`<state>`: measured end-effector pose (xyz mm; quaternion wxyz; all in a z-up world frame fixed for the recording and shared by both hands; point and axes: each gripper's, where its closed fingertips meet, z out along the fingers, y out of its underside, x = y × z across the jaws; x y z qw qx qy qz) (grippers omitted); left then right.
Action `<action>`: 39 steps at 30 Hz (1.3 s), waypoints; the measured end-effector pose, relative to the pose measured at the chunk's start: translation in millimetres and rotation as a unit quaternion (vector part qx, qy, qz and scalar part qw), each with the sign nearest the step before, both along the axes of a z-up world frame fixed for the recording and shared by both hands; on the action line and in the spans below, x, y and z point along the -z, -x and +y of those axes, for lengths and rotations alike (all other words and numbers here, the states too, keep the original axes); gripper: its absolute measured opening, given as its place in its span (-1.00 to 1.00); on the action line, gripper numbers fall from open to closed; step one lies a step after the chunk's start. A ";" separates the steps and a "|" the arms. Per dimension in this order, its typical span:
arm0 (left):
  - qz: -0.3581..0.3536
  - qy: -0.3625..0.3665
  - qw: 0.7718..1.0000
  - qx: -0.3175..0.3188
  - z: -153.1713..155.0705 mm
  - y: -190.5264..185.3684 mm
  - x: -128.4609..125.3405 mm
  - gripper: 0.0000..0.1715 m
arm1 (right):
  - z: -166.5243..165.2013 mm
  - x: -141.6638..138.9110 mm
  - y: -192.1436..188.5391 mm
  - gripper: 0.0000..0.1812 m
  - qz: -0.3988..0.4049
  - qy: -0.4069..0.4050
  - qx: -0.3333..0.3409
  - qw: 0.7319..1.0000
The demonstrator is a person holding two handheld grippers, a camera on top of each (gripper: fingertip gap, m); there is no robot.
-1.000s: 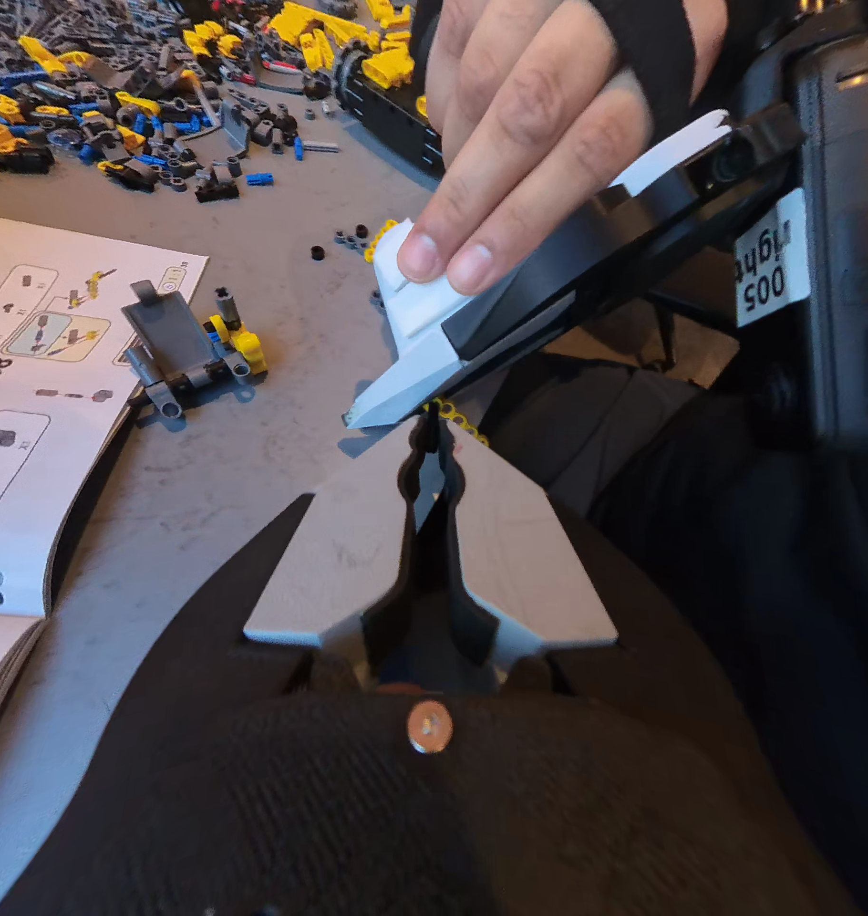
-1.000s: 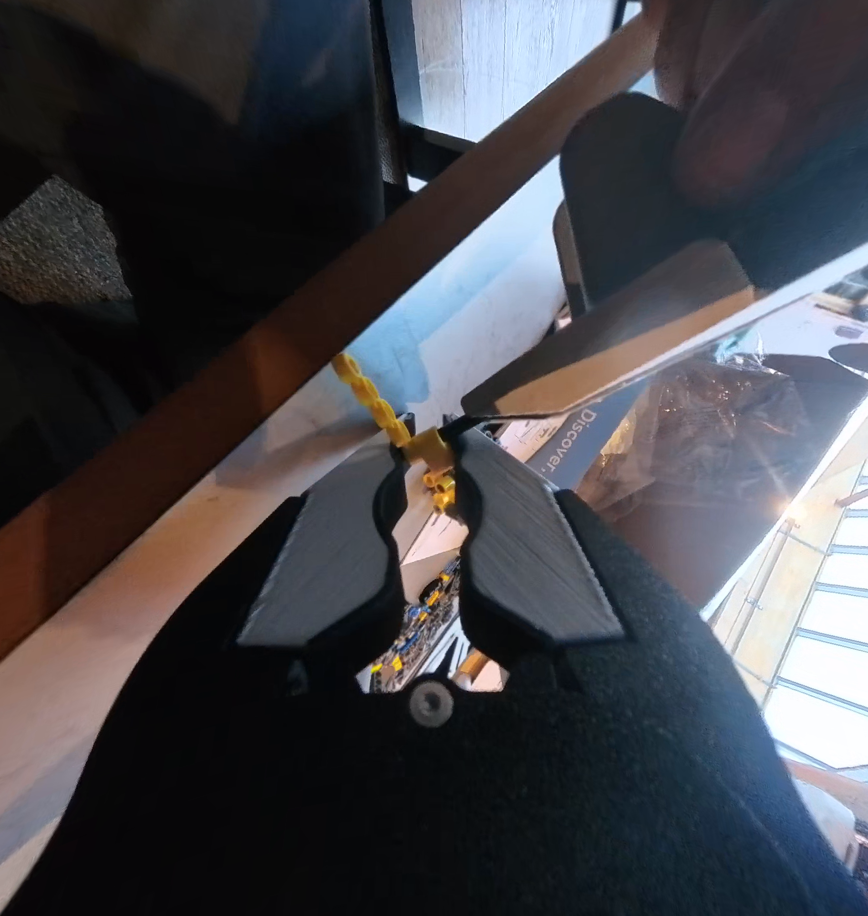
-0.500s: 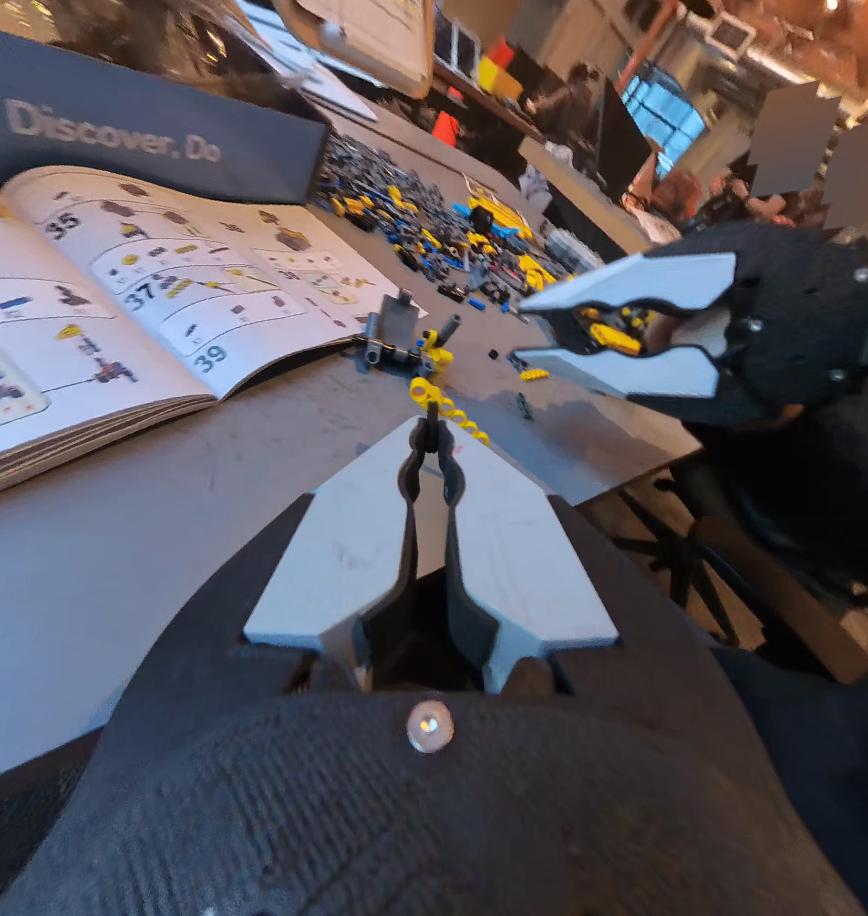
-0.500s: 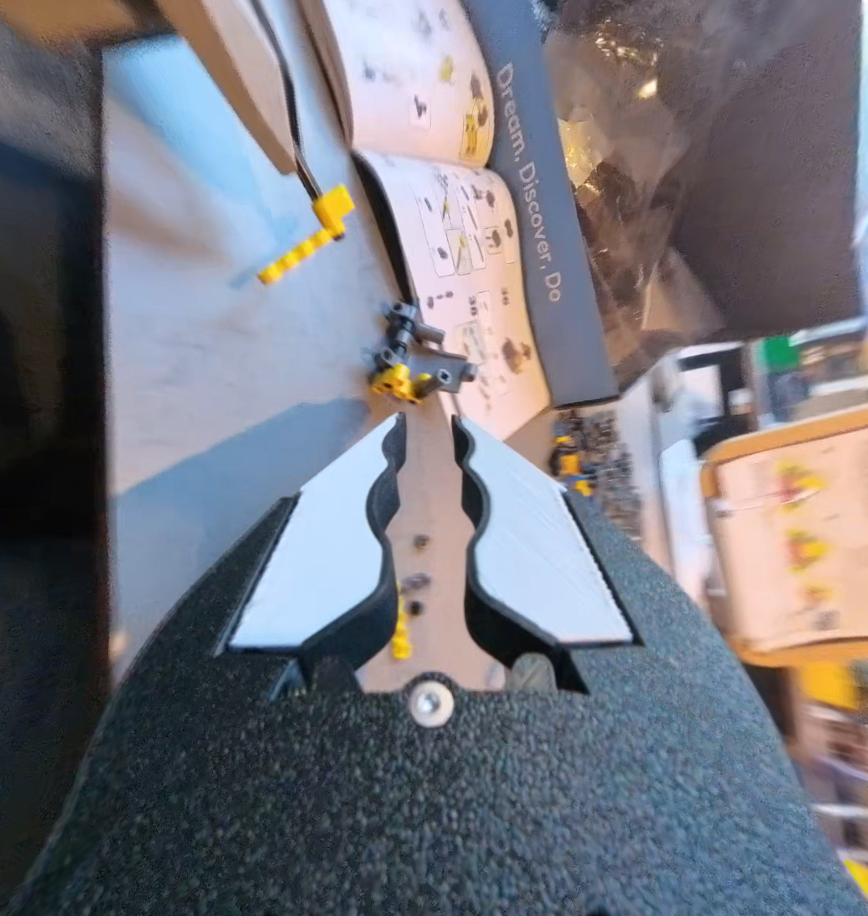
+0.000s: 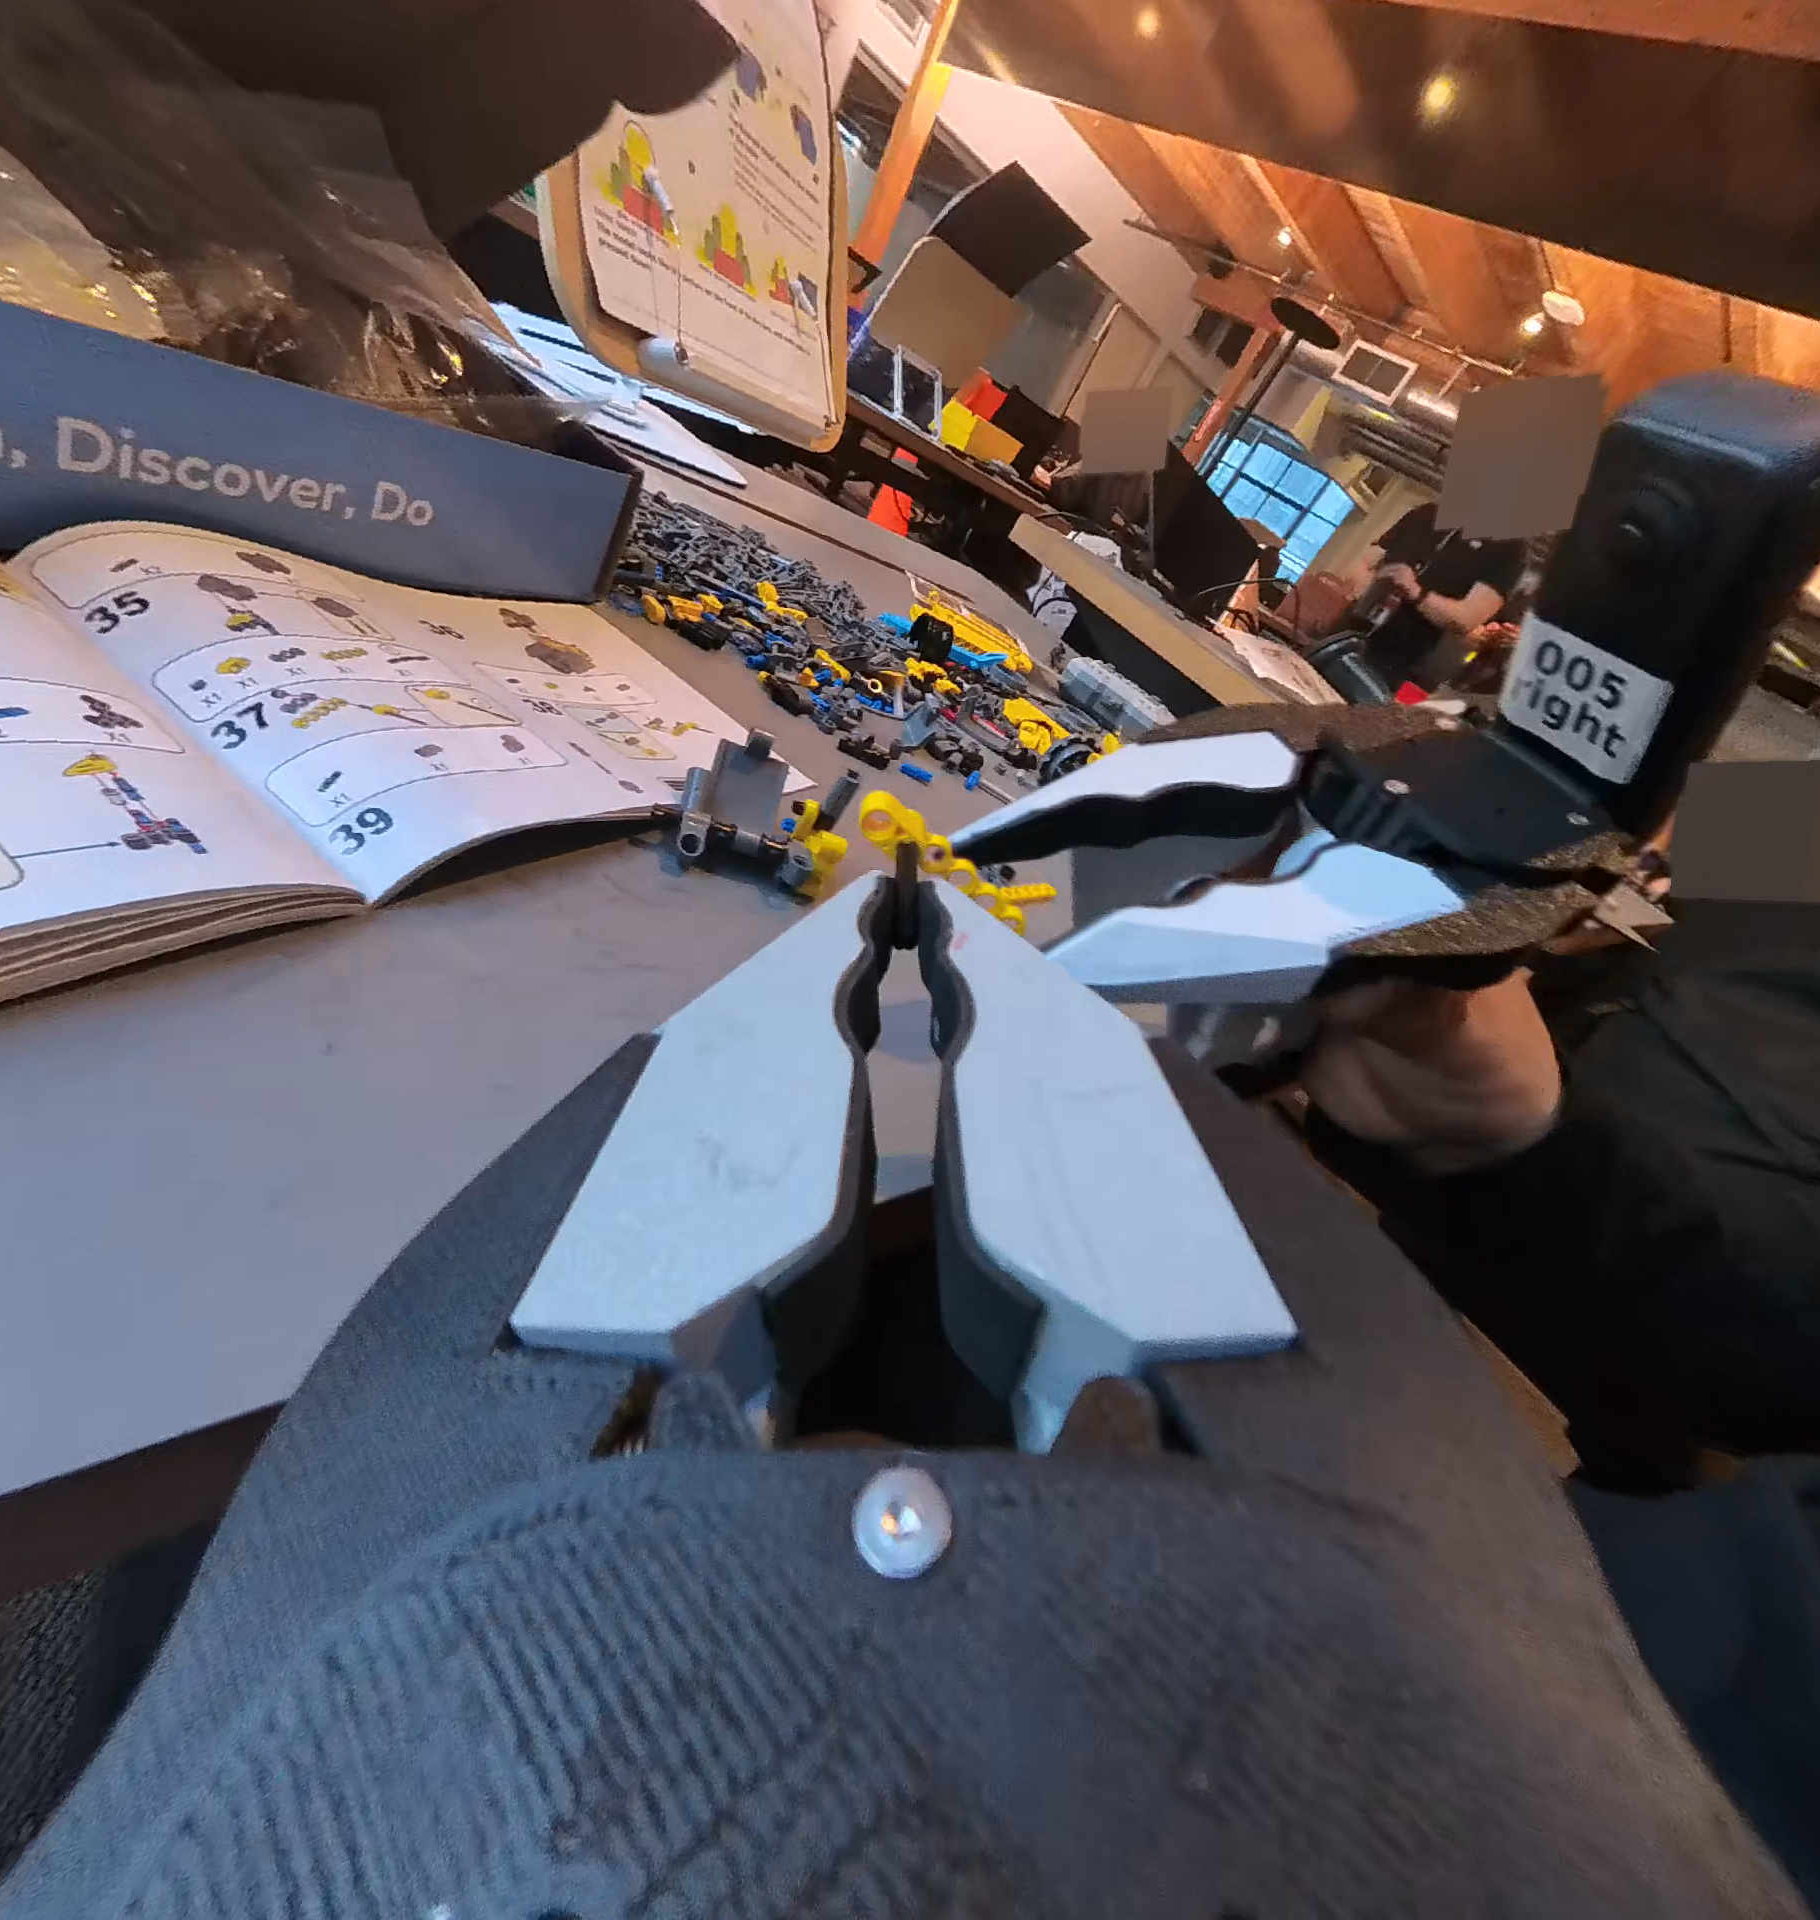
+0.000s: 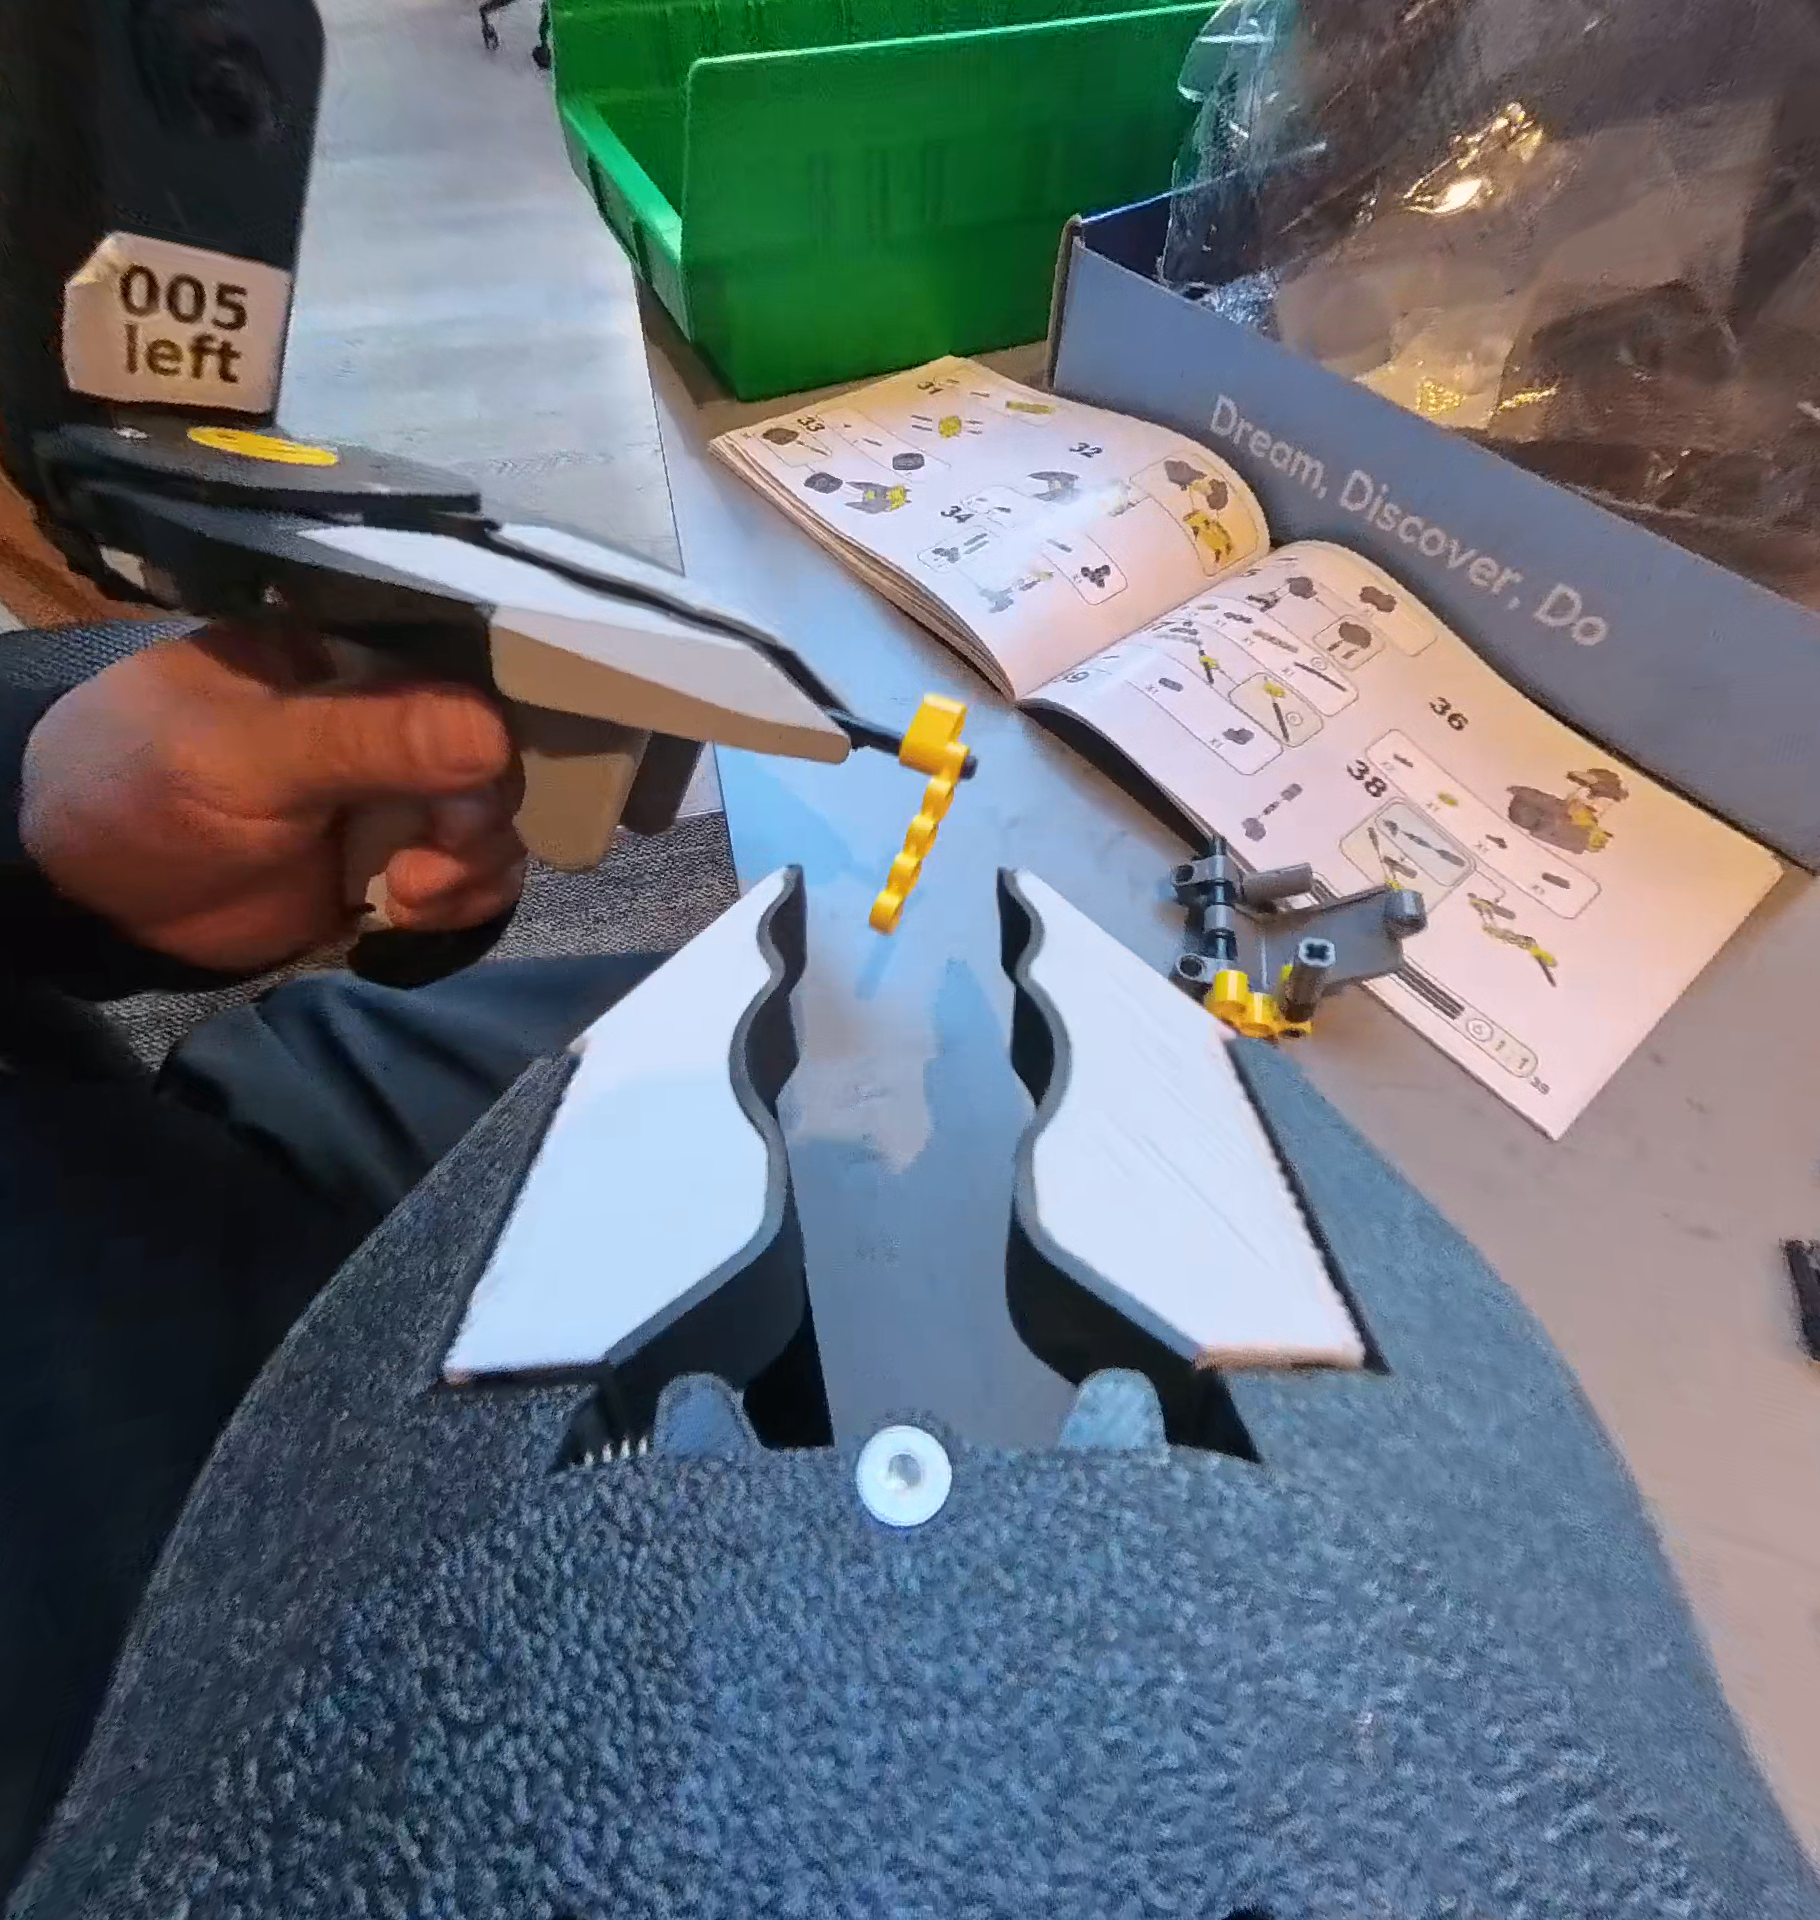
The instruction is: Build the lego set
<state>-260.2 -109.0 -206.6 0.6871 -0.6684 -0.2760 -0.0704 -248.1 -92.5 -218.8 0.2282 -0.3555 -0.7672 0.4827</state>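
Left wrist view: left gripper [image 5: 903, 914] is pinched on a thin black pin [image 5: 904, 902] with a yellow holed beam [image 6: 921, 816] hung on it | right gripper [image 6: 901, 894] is spread, nothing held, beam just ahead | small grey-yellow build [image 6: 1270, 961] is lying farther off beside open booklet [image 6: 1301, 707] on table [image 6: 1560, 1247]

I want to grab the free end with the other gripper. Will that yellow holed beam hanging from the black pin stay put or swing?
The yellow beam hangs by one end hole from a thin black pin in the shut left gripper, so it probably pivots and swings when nudged. It looks like rigid, light plastic, unlikely to bend. The right gripper is open just below it.
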 end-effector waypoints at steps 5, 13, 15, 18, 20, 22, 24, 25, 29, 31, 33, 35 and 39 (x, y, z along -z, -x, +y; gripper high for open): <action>-0.010 -0.002 1.000 0.016 2.8 -9.2 3.2 -0.96 | -3.0 8.7 -0.9 -0.88 -0.008 -0.029 -0.003 1.000; -0.028 0.004 0.998 0.053 3.5 -13.0 7.2 -0.92 | 0.0 14.2 0.4 -0.92 -0.015 -0.059 -0.020 0.998; -0.024 0.013 0.997 0.066 4.4 -14.5 8.5 -0.90 | 2.6 13.6 3.5 -0.94 -0.011 -0.066 -0.022 0.997; -0.025 0.016 0.996 0.080 5.6 -15.5 9.8 -0.89 | 3.4 10.2 8.2 -0.95 -0.007 -0.058 -0.026 0.998; -0.031 0.015 0.996 0.082 4.7 -12.6 10.4 -0.84 | 3.0 8.9 10.0 -0.96 0.002 -0.060 -0.034 0.998; -0.036 0.015 0.995 0.087 4.2 -10.5 11.5 -0.80 | 2.8 7.6 11.8 -0.96 0.014 -0.065 -0.038 0.997; -0.044 0.014 0.994 0.096 5.1 -10.3 12.7 -0.77 | 2.9 8.7 13.9 -0.96 0.022 -0.072 -0.038 0.996; -0.049 0.011 0.994 0.101 6.1 -11.0 12.9 -0.77 | 2.4 10.6 14.3 -0.96 0.022 -0.076 -0.040 0.996; -0.060 0.009 0.992 0.107 8.4 -9.9 15.1 -0.78 | -0.3 16.0 13.0 -0.97 0.020 -0.090 -0.054 0.994; -0.061 0.013 0.992 0.110 9.8 -10.4 16.5 -0.81 | 0.5 16.3 13.5 -0.97 0.023 -0.094 -0.054 0.994; -0.061 0.013 0.991 0.115 11.1 -12.6 16.7 -0.86 | 1.8 15.7 13.8 -0.97 0.022 -0.090 -0.052 0.994; -0.059 0.016 0.991 0.119 12.4 -14.8 17.2 -0.88 | 3.9 14.6 13.9 -0.97 0.022 -0.085 -0.050 0.995; -0.055 0.019 0.991 0.122 13.6 -16.8 17.4 -0.89 | 5.2 14.1 12.1 -0.97 0.023 -0.083 -0.051 0.995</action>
